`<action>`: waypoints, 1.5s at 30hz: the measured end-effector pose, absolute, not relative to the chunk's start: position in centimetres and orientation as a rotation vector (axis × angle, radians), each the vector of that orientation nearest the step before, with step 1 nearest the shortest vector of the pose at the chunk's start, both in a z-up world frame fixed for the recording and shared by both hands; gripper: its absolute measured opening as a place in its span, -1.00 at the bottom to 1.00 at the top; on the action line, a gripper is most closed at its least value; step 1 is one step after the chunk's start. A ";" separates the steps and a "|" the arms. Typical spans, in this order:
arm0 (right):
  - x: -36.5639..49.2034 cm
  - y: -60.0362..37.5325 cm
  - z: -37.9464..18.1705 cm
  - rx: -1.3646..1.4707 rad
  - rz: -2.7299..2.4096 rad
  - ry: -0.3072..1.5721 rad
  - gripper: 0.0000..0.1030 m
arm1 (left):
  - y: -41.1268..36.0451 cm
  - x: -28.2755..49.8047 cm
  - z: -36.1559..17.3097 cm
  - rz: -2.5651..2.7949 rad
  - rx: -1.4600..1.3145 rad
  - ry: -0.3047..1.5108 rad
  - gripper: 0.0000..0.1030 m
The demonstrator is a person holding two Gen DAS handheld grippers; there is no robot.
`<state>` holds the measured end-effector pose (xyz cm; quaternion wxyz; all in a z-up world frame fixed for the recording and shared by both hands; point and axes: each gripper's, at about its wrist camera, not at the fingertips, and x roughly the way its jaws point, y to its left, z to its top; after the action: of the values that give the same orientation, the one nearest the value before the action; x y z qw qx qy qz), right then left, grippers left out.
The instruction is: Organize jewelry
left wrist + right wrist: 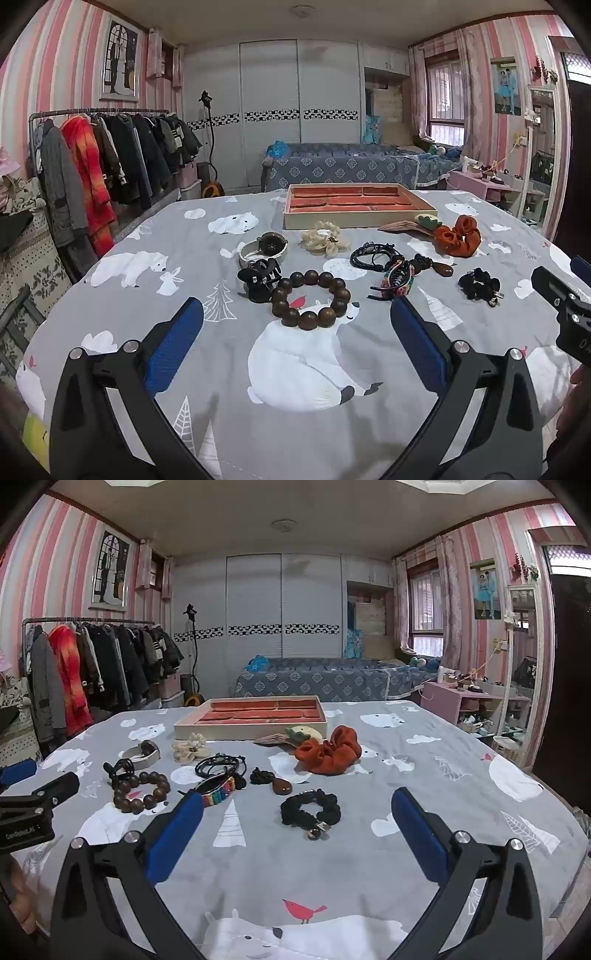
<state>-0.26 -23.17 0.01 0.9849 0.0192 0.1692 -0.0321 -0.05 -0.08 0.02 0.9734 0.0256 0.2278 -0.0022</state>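
A cream tray with orange compartments [291, 210] [184, 728] sits at the far side of the grey bear-print cloth. Before it lie a brown bead bracelet [310, 304] [142, 792], a black claw clip [260, 278], a watch [263, 249] [142, 755], a cream flower [325, 240] [190, 752], black cords [369, 256] [219, 765], a rainbow clip [397, 282] [218, 794], an orange scrunchie [458, 236] [328, 753] and a black scrunchie [480, 286] [310, 812]. My left gripper [297, 314] hangs open just short of the bead bracelet. My right gripper [297, 808] hangs open around the black scrunchie's near side, touching nothing.
A brown pendant [282, 785] and a beige hair piece [291, 736] lie among the items. A clothes rack [110, 166] stands at the left, a blue-covered sofa [351, 166] behind the table, a pink shelf [461, 701] at the right.
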 end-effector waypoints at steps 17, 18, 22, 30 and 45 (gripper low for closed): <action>-0.5 -23.6 0.3 0.025 -0.101 0.319 0.93 | 0.1 -0.2 0.4 -0.032 0.033 0.434 0.91; -0.5 -23.6 0.3 0.024 -0.102 0.318 0.93 | 0.1 -0.2 0.3 -0.032 0.033 0.435 0.91; -0.6 -23.9 0.3 0.024 -0.109 0.317 0.93 | 0.1 -0.2 0.4 -0.031 0.032 0.432 0.91; -0.6 -23.7 0.4 0.014 -0.114 0.315 0.93 | 0.2 -0.2 0.5 -0.029 0.030 0.428 0.90; -0.6 -23.8 0.7 0.006 -0.125 0.305 0.93 | 0.2 -0.2 0.6 -0.030 0.031 0.427 0.91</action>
<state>-0.63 -23.76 0.70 0.9865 0.0031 0.1516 -0.0624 -0.21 0.24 0.55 0.9771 0.0154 0.2118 -0.0147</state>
